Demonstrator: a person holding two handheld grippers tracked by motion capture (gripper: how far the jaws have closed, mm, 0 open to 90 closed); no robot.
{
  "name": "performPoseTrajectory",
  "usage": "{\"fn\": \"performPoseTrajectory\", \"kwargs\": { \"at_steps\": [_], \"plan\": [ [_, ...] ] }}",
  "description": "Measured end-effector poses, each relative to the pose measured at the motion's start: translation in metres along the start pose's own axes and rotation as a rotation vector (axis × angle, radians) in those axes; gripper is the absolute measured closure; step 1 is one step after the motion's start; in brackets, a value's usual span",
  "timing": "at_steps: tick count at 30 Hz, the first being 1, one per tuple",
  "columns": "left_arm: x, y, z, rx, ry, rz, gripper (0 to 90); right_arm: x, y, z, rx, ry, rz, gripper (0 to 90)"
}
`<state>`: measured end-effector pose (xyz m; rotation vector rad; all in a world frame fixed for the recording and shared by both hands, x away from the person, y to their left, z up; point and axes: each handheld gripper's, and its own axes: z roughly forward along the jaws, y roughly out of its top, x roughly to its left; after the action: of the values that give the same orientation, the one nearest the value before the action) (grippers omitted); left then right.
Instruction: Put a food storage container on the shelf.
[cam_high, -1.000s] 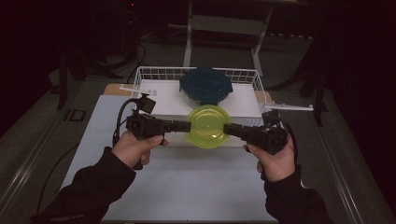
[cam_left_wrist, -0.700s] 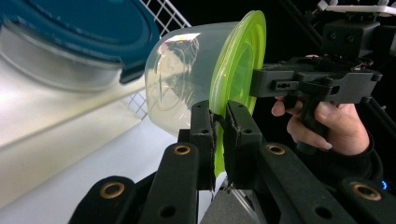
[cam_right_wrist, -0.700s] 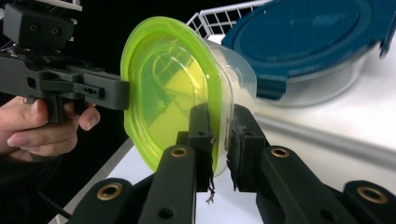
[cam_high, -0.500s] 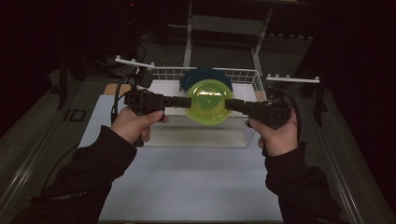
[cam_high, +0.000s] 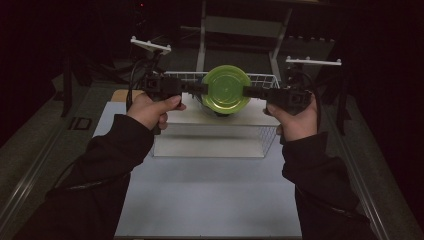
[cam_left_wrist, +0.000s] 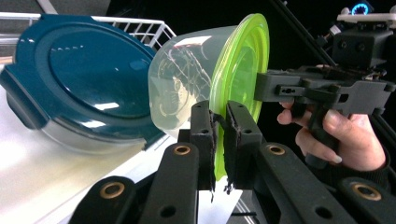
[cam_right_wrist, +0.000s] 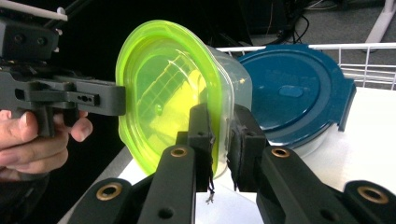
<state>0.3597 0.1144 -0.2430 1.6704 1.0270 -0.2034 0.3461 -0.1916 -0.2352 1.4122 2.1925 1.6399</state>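
Pinching the green-lidded tub (cam_high: 226, 90) by its rim with both the left gripper (cam_high: 199, 88) and right gripper (cam_high: 248, 91) nearly closed, you hold it at upper centre above the wire basket (cam_high: 265, 78), with setting it down left.

Both forearms come in from the bottom, dark sleeves, bent inward. Left hand (cam_high: 150, 109) wraps its grip, left gripper (cam_high: 204, 88) level, pointing toward the other. Right hand (cam_high: 295, 120) mirrors it, right gripper (cam_high: 246, 92) level, pointing back. Jaws of each nearly together, pads clamped on a thin rim between the fingertips. Grippers face each other, tips well apart
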Motion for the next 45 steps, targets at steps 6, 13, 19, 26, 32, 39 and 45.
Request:
{"fn": "performPoseTrajectory", "kwargs": {
  "at_steps": [6, 13, 19, 26, 32, 39, 45],
  "plan": [
    [0.012, 0.004, 0.006, 0.019, 0.006, -0.035, 82.0, -0.009, 0.006, 0.011, 0.021, -0.016, 0.021, 80.4],
    [0.024, 0.011, 0.011, 0.041, -0.006, -0.073, 81.8, -0.016, 0.010, 0.021, 0.037, -0.028, 0.038, 80.3],
    [0.033, 0.013, 0.016, 0.047, -0.012, -0.097, 81.3, -0.020, 0.014, 0.027, 0.056, -0.045, 0.045, 80.0],
    [0.038, 0.017, 0.019, 0.031, 0.003, -0.110, 79.6, -0.022, 0.022, 0.031, 0.071, -0.050, 0.052, 79.8],
    [0.039, 0.020, 0.026, 0.008, 0.039, -0.093, 74.8, -0.023, 0.029, 0.036, 0.075, -0.082, 0.069, 77.4],
    [0.039, 0.025, 0.032, -0.025, 0.073, -0.081, 71.9, -0.030, 0.035, 0.043, 0.062, -0.108, 0.093, 74.5],
    [0.045, 0.027, 0.036, -0.052, 0.075, -0.096, 68.1, -0.035, 0.040, 0.051, 0.064, -0.149, 0.086, 71.7]
  ]
}}
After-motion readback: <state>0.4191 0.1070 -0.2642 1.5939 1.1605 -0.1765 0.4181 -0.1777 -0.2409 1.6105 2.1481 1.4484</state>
